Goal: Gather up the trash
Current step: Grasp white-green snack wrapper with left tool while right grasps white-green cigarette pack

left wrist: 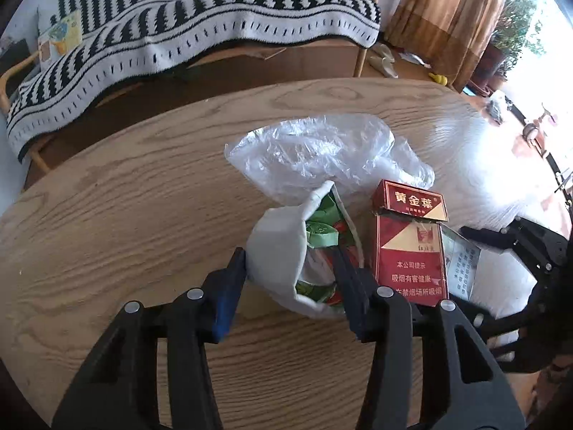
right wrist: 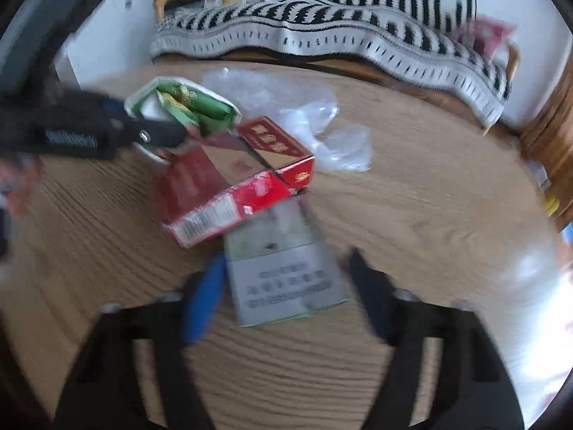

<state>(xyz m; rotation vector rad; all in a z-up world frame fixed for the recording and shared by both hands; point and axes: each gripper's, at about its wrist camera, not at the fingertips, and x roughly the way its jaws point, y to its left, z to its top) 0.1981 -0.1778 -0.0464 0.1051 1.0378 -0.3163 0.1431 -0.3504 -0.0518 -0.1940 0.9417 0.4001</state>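
On the round wooden table (left wrist: 125, 215) lie a white paper cup (left wrist: 283, 261) stuffed with green wrappers, a red cigarette pack (left wrist: 410, 251), a grey-white pack (right wrist: 286, 286) and a crumpled clear plastic bag (left wrist: 322, 150). My left gripper (left wrist: 290, 268) is open with its fingers on either side of the cup; one finger seems inside its mouth. It shows in the right wrist view (right wrist: 118, 125) at the cup (right wrist: 186, 104). My right gripper (right wrist: 286, 283) is open around the grey-white pack, beside the red pack (right wrist: 229, 186). That view is blurred.
A sofa with a black-and-white striped blanket (left wrist: 179, 25) stands behind the table. Brown curtains (left wrist: 451, 10) and plants hang at the right by a bright window. The table top (right wrist: 429, 215) runs to the right of the trash.
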